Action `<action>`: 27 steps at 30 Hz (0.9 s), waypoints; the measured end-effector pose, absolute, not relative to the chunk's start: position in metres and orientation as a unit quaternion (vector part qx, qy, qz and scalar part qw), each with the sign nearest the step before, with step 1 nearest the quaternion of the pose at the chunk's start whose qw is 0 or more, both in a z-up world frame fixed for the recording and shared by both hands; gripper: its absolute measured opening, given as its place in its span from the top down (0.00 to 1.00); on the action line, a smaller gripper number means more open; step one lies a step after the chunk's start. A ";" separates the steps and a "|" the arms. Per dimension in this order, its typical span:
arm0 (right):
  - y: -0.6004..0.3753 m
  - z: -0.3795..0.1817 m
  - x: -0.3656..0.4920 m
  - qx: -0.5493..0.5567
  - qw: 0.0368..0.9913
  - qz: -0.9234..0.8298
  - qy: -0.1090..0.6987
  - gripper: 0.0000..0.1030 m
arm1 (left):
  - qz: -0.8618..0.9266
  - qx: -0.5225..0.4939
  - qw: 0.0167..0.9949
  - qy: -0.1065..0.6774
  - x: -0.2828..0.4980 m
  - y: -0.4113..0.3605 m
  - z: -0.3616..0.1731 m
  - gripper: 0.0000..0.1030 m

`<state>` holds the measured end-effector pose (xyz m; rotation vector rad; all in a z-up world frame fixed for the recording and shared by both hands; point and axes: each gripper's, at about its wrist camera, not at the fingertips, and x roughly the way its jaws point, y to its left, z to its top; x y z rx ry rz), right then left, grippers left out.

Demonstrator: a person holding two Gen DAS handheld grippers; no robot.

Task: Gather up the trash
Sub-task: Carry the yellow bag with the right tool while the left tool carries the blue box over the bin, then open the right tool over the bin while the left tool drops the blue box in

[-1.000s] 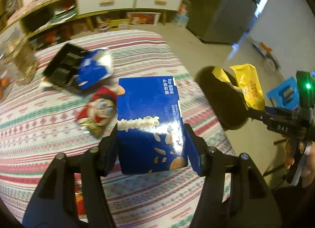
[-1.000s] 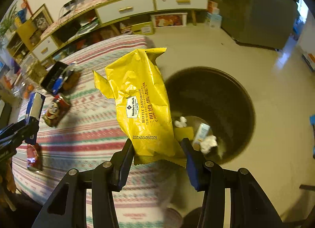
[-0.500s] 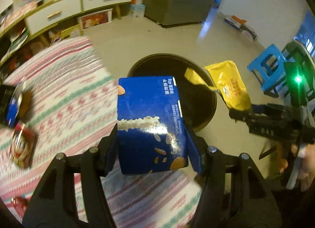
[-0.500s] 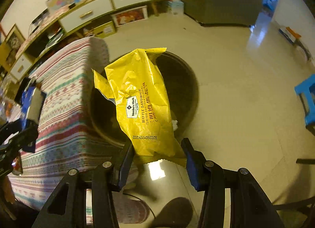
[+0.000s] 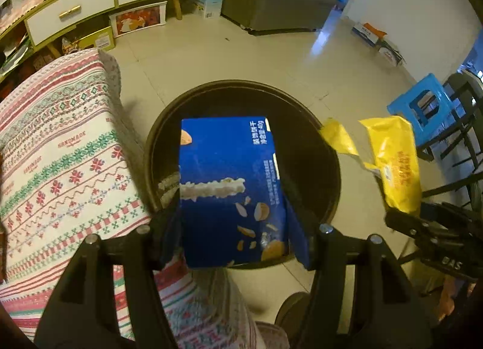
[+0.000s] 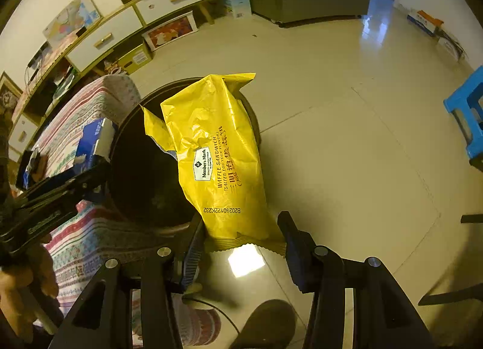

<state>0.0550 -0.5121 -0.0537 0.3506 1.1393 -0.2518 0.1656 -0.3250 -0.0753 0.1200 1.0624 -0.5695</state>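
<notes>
One black bin stands on the floor beside the surface. One blue box, gripped by the left tool, now hangs over it; one yellow bag, gripped by the right tool, moved to 3 o'clock of the bin.

Left gripper fingers clamped on a load, right gripper likewise, side by side.

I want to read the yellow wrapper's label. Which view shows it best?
The right wrist view: the yellow wrapper fills the centre, print legible. The left wrist view shows it small at the right edge, text blurred.
</notes>
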 end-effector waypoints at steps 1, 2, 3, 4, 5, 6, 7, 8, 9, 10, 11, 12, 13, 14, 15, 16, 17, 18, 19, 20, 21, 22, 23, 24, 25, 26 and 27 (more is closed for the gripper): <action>-0.514 -0.054 0.055 0.165 0.820 -0.119 0.535 0.52 | -0.263 0.058 0.825 0.497 0.165 -0.326 -0.077 0.39; -0.515 -0.054 0.054 0.166 0.820 -0.120 0.534 0.52 | -0.258 0.062 0.827 0.495 0.164 -0.327 -0.080 0.39; -0.516 -0.054 0.054 0.167 0.820 -0.121 0.534 0.52 | -0.256 0.064 0.828 0.495 0.163 -0.329 -0.081 0.39; -0.517 -0.055 0.053 0.168 0.820 -0.122 0.534 0.52 | -0.253 0.065 0.829 0.494 0.162 -0.329 -0.083 0.38; -0.516 -0.055 0.053 0.169 0.819 -0.122 0.534 0.52 | -0.249 0.067 0.831 0.493 0.161 -0.330 -0.083 0.38; -0.517 -0.055 0.052 0.169 0.820 -0.122 0.534 0.52 | -0.245 0.068 0.833 0.492 0.161 -0.330 -0.083 0.36; -0.516 -0.055 0.052 0.168 0.820 -0.123 0.533 0.52 | -0.238 0.073 0.836 0.489 0.161 -0.329 -0.082 0.35; -0.516 -0.056 0.052 0.167 0.820 -0.124 0.533 0.52 | -0.235 0.076 0.838 0.486 0.160 -0.329 -0.081 0.27; -0.516 -0.056 0.052 0.166 0.820 -0.125 0.534 0.52 | -0.234 0.077 0.841 0.482 0.157 -0.328 -0.078 0.19; -0.515 -0.056 0.053 0.166 0.819 -0.125 0.534 0.52 | -0.234 0.076 0.845 0.475 0.156 -0.325 -0.075 0.18; -0.515 -0.057 0.054 0.166 0.819 -0.125 0.535 0.52 | -0.235 0.075 0.850 0.466 0.153 -0.321 -0.070 0.17; -0.516 -0.057 0.055 0.166 0.819 -0.126 0.535 0.52 | -0.236 0.076 0.850 0.464 0.154 -0.319 -0.068 0.17; -0.514 -0.057 0.056 0.166 0.818 -0.126 0.536 0.52 | -0.236 0.079 0.851 0.463 0.156 -0.316 -0.065 0.17; -0.514 -0.058 0.056 0.167 0.818 -0.126 0.536 0.52 | -0.233 0.081 0.851 0.463 0.155 -0.312 -0.062 0.17; -0.514 -0.058 0.056 0.167 0.818 -0.125 0.537 0.52 | -0.233 0.080 0.852 0.462 0.155 -0.308 -0.060 0.17; -0.512 -0.059 0.058 0.168 0.817 -0.125 0.538 0.51 | -0.233 0.078 0.854 0.459 0.154 -0.302 -0.055 0.17; -0.512 -0.059 0.058 0.167 0.816 -0.124 0.539 0.51 | -0.232 0.076 0.856 0.456 0.153 -0.295 -0.051 0.17; -0.511 -0.059 0.059 0.165 0.816 -0.123 0.540 0.51 | -0.232 0.075 0.857 0.454 0.153 -0.290 -0.048 0.16; -0.507 -0.060 0.061 0.160 0.816 -0.123 0.542 0.51 | -0.231 0.072 0.859 0.452 0.152 -0.283 -0.044 0.16; -0.506 -0.060 0.063 0.156 0.816 -0.123 0.542 0.51 | -0.230 0.069 0.860 0.449 0.150 -0.273 -0.039 0.16; -0.502 -0.060 0.065 0.151 0.817 -0.123 0.543 0.51 | -0.231 0.068 0.861 0.448 0.149 -0.266 -0.036 0.16; -0.499 -0.060 0.068 0.146 0.818 -0.123 0.543 0.51 | -0.233 0.066 0.861 0.447 0.146 -0.255 -0.032 0.16; -0.497 -0.060 0.070 0.144 0.818 -0.123 0.544 0.51 | -0.234 0.064 0.861 0.447 0.145 -0.247 -0.030 0.16; -0.494 -0.060 0.072 0.143 0.818 -0.122 0.544 0.51 | -0.235 0.063 0.861 0.446 0.144 -0.241 -0.027 0.16; -0.491 -0.059 0.074 0.142 0.819 -0.122 0.543 0.51 | -0.235 0.060 0.862 0.446 0.142 -0.230 -0.024 0.16; -0.488 -0.059 0.077 0.140 0.819 -0.121 0.542 0.51 | -0.231 0.055 0.863 0.445 0.141 -0.217 -0.021 0.16; -0.485 -0.058 0.079 0.138 0.820 -0.120 0.542 0.51 | -0.229 0.052 0.864 0.446 0.141 -0.211 -0.019 0.16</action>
